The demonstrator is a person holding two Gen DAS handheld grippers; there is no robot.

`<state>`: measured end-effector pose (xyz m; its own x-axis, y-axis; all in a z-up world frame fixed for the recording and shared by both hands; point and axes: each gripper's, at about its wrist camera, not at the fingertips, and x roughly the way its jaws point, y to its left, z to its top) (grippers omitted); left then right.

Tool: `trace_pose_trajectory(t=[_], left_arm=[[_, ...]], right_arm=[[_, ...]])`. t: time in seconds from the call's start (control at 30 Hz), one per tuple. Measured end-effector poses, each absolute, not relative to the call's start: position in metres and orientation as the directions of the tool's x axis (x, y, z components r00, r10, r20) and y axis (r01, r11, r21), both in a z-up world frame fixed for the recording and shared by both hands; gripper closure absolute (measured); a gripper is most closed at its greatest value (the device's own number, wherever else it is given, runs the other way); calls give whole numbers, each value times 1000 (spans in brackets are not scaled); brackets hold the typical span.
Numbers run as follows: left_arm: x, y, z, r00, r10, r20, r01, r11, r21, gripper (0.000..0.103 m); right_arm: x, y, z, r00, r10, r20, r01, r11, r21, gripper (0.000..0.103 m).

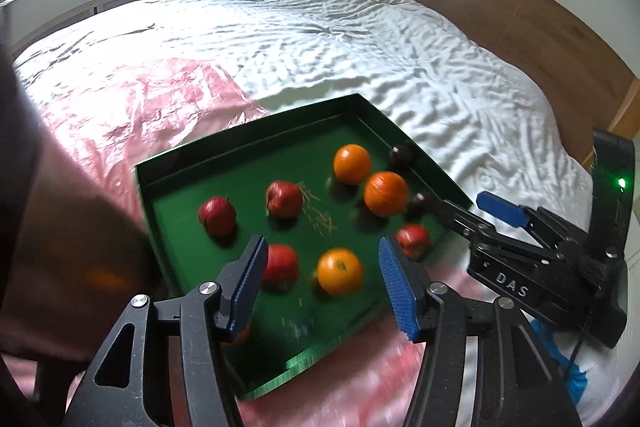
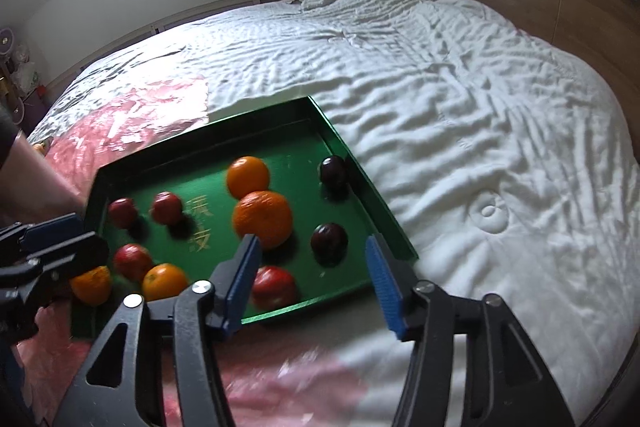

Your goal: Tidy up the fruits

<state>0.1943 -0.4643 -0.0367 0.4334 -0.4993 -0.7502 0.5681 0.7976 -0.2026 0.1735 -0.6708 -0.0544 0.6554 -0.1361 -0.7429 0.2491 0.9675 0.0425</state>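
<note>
The bed (image 2: 460,75) fills the upper and right of both frames. On it, at centre-left, lies the green tray (image 2: 362,173) holding all the fruit: red apples to the left, oranges (image 2: 262,219) in the middle, two dark plums (image 2: 329,242) at the tray's right side.

The right gripper (image 2: 314,287) hangs at lower centre, jaws wide and empty, a red apple (image 2: 276,286) just beyond its left finger.

The left gripper (image 1: 324,285) also stands parted and empty, with an orange (image 1: 340,271) lying straight ahead between its fingers, so I judge the left hand nearer that one.

Gold characters on the tray floor (image 2: 200,223) are too blurred to read; the right gripper's body in the left view reads "DAS" (image 1: 512,285).
</note>
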Motion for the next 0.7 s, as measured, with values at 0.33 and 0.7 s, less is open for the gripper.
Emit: trace_pose_trajectory(t=[0.33, 0.7], left_arm=[[122, -419, -13, 455, -516, -725, 589, 786, -190, 48], [53, -316, -12, 554, -433, -711, 537, 839, -93, 44]], right_arm=[[120, -623, -31, 659, -125, -742, 221, 975, 32, 0], [67, -548, -14, 672, -79, -736, 174, 983, 54, 0]])
